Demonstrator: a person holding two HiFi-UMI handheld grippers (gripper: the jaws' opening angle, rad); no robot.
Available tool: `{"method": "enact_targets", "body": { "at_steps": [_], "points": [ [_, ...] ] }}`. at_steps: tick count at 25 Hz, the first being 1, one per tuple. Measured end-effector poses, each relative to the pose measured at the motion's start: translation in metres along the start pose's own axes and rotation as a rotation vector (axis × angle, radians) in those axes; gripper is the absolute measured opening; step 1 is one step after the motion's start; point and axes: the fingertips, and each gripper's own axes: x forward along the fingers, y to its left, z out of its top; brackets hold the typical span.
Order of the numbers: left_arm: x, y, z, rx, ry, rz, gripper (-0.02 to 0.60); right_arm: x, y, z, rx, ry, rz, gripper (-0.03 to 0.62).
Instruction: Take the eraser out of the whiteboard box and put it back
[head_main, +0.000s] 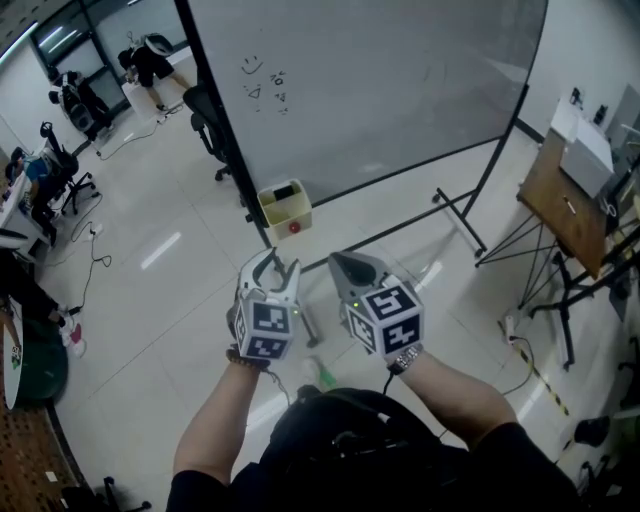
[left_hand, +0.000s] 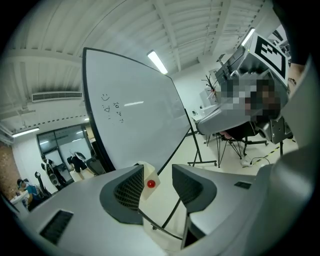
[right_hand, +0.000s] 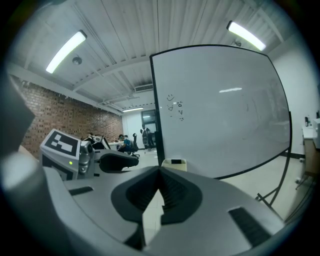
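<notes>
Eraser (head_main: 285, 192) shows as a dark block in the open-topped box (head_main: 290, 222) hung at the whiteboard's (head_main: 380, 90) lower corner, well apart from both grippers. The left hand-held gripper (head_main: 278, 262) is released and empty; the right hand-held gripper (head_main: 346, 262) is clenched on nothing. Reaching in with clenched jaws would likely shove the eraser deeper or knock the box askew.
</notes>
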Motion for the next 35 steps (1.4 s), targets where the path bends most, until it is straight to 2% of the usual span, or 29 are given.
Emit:
{"method": "enact_targets", "body": {
  "at_steps": [2,18,21,23,29,35],
  "points": [
    [-0.011,-0.007,0.001,-0.019,-0.002,0.009,0.151,-0.01,0.005,-0.004,-0.01,0.004,0.012,0.018],
    [-0.081,-0.032,-0.016,-0.189,0.017,0.052,0.136,-0.054,0.051,-0.027,-0.055,0.032,0.083,0.018],
    [-0.091,-0.033,-0.016,-0.216,0.005,0.043,0.126,-0.057,0.058,-0.027,-0.058,0.032,0.084,0.018],
    [-0.098,-0.034,-0.016,-0.228,-0.002,0.032,0.092,-0.058,0.064,-0.028,-0.061,0.033,0.084,0.018],
    [-0.118,-0.032,-0.023,-0.26,-0.018,-0.008,0.049,-0.059,0.086,-0.031,-0.058,0.031,0.073,0.018],
    [-0.14,-0.026,-0.02,-0.269,-0.043,-0.048,0.015,-0.062,0.11,-0.03,-0.054,0.027,0.05,0.018]
  ]
}}
